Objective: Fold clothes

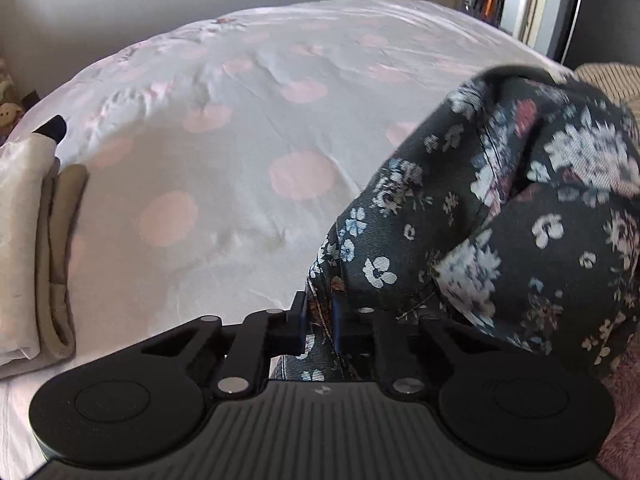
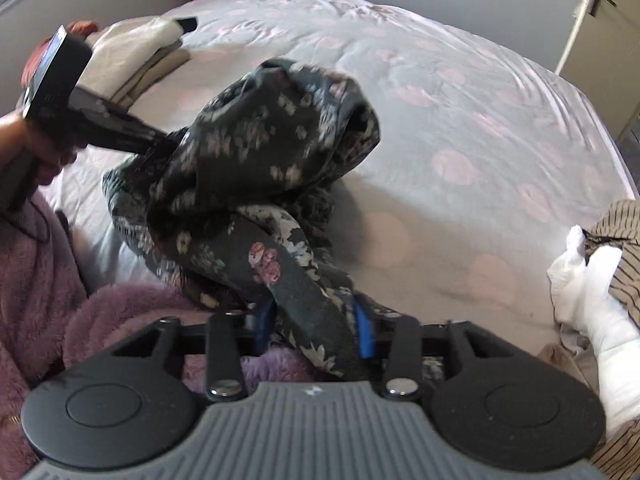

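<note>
A dark garment with a flower print is bunched up above the bed and hangs between both grippers. My left gripper is shut on a thin edge of it, with the cloth pinched between the pads. In the right wrist view the same garment rises in a loose heap, and a band of it runs down between the blue pads of my right gripper, which close on it from both sides. The left gripper enters that heap from the left, held by a hand.
The bed sheet is pale with pink dots. A folded beige stack lies at its left edge. A striped garment and a white cloth lie at the right. Fuzzy purple fabric sits at the near edge.
</note>
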A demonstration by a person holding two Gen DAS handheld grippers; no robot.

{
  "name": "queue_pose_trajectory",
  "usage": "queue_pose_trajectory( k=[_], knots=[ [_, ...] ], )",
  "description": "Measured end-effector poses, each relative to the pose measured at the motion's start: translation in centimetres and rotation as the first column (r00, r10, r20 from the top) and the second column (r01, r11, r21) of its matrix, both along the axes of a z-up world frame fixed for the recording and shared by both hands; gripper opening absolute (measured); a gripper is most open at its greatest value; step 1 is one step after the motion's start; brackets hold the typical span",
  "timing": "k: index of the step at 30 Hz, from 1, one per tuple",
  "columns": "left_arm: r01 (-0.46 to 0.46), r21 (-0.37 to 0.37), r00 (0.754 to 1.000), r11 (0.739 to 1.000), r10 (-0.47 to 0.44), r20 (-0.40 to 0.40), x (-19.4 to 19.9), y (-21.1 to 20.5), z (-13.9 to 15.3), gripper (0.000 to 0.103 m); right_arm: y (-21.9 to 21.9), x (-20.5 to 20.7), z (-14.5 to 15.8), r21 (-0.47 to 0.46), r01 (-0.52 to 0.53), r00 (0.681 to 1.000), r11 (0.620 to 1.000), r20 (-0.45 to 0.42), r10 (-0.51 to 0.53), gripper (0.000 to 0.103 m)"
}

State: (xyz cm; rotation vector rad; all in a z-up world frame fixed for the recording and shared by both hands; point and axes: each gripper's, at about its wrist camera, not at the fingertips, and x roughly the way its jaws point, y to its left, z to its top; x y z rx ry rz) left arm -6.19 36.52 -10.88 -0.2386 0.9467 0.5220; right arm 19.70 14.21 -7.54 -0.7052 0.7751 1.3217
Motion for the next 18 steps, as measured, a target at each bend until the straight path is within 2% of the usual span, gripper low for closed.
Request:
queue_pose_trajectory(
  k=[2,6,10,13,16,18],
  knots=[
    [-0.022,-0.007,0.999,1.000,0.022,0.024,-0.3,0.4,0.7,0.007,-0.1,0.8,1.0,0.037,0.051,0.999,0.998,-0.003,-0.051,0.029],
    [-0.062,0.050,0.996,0.997,0.059,0.071,-0.6,1.3,3.3,0.005,1.0,2.4,4.0,0.127,0.115,0.985,0.985,0.116,-0.130,0.012],
    [-0.126,0.113,0.983,0.986,0.109,0.146,-0.2,3.0,7.2,0.005,4.1,5.1,8.0,0.251,0.163,0.955,0.954,0.205,-0.216,0.009],
    [-0.178,0.165,0.969,0.970,0.143,0.200,0.4,4.8,10.6,0.004,6.7,6.8,12.0,0.372,0.177,0.921,0.911,0.265,-0.287,0.008],
    [-0.232,0.177,0.944,0.956,0.178,0.277,0.4,6.8,14.6,0.004,9.0,8.2,16.7,0.496,0.181,0.893,0.849,0.279,-0.353,0.008],
    [-0.262,0.241,0.932,0.934,0.180,0.314,0.2,7.2,17.0,0.004,9.7,8.7,19.4,0.561,0.178,0.873,0.808,0.290,-0.393,0.008]
  ],
)
